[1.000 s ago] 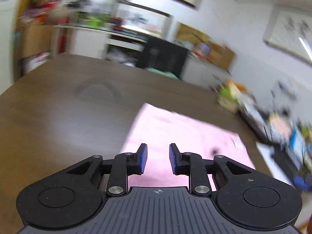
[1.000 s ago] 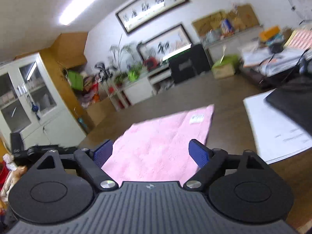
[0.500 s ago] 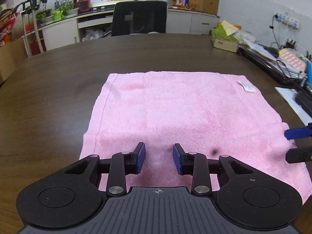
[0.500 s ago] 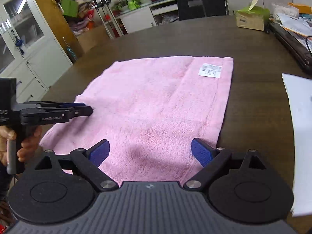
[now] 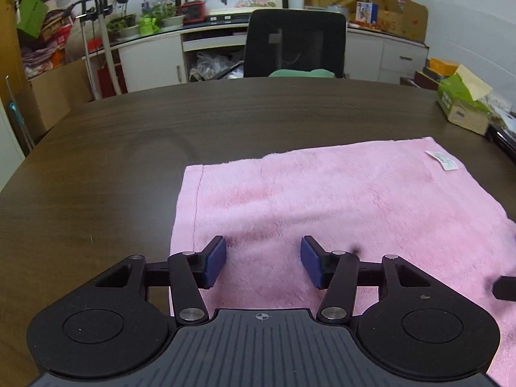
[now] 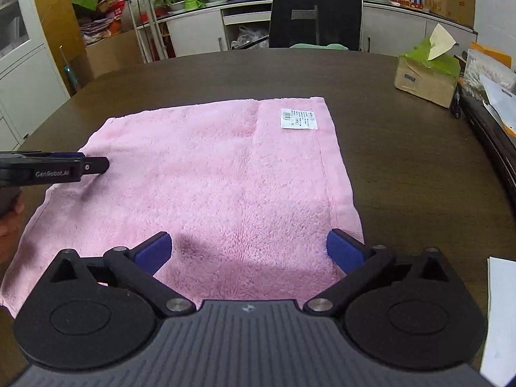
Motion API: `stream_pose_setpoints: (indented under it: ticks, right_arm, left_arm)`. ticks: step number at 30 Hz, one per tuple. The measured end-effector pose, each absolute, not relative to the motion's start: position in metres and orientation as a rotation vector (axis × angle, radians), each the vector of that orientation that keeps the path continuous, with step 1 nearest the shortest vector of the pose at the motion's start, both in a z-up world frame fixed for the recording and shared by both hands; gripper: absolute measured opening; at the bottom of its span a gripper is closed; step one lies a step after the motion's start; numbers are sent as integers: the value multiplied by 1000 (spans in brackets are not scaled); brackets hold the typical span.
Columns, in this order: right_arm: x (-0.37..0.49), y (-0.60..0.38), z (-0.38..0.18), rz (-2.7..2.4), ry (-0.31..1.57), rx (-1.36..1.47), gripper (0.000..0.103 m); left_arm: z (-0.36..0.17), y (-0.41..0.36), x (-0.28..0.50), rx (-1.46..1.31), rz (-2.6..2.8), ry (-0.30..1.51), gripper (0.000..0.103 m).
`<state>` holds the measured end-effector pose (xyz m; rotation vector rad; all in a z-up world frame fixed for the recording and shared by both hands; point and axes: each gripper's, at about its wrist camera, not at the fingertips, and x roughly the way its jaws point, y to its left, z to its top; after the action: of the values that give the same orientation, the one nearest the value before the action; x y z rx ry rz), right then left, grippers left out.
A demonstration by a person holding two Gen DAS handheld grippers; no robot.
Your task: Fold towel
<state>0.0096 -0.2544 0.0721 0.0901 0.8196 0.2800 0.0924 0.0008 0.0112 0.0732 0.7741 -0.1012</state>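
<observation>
Left gripper [image 5: 262, 266]: jaws had just been opening, now parted about halfway, nothing pinched; pile of the pink towel [image 6: 206, 177] showed between the pads, near its left hem. Right gripper [image 6: 248, 251]: jaws had also just been opening, now spread fully, empty, poised over the near edge close to the right-hand corner.

Towel lay flat and unfolded on the dark wooden counter [image 5: 96, 161], white label [image 6: 299, 118] face up at the far right corner.

Step judged: approach for the first fold, no grasp made yet. Next move would call for lowering each gripper onto its own near corner, closing on the single layer, then lifting both together and carrying the edge toward the far side.

Surroundings: tissue box [image 6: 425, 71] and a stack of clutter [image 6: 490, 84] along the right, white paper [image 6: 503, 316] at the near right, office chair [image 5: 295, 45] beyond the far edge. None lay across the fold path; the paper was nearest to the right gripper.
</observation>
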Motion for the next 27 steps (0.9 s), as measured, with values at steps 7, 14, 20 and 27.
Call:
stream_pose_setpoints:
  ticks: [7, 14, 20, 27]
  right_arm:
    - [-11, -266, 77, 312, 770, 223, 103]
    - [-41, -281, 92, 356, 707, 266, 103]
    - [-52, -302, 77, 401, 782, 407, 103]
    - [-67, -297, 70, 397, 775, 451, 103]
  left_arm:
    - [29, 32, 108, -50, -66, 788, 38]
    - [55, 68, 43, -108, -168, 730, 50]
    - [24, 44, -18, -50, -310, 817, 49]
    - [15, 23, -33, 121, -320, 778, 49]
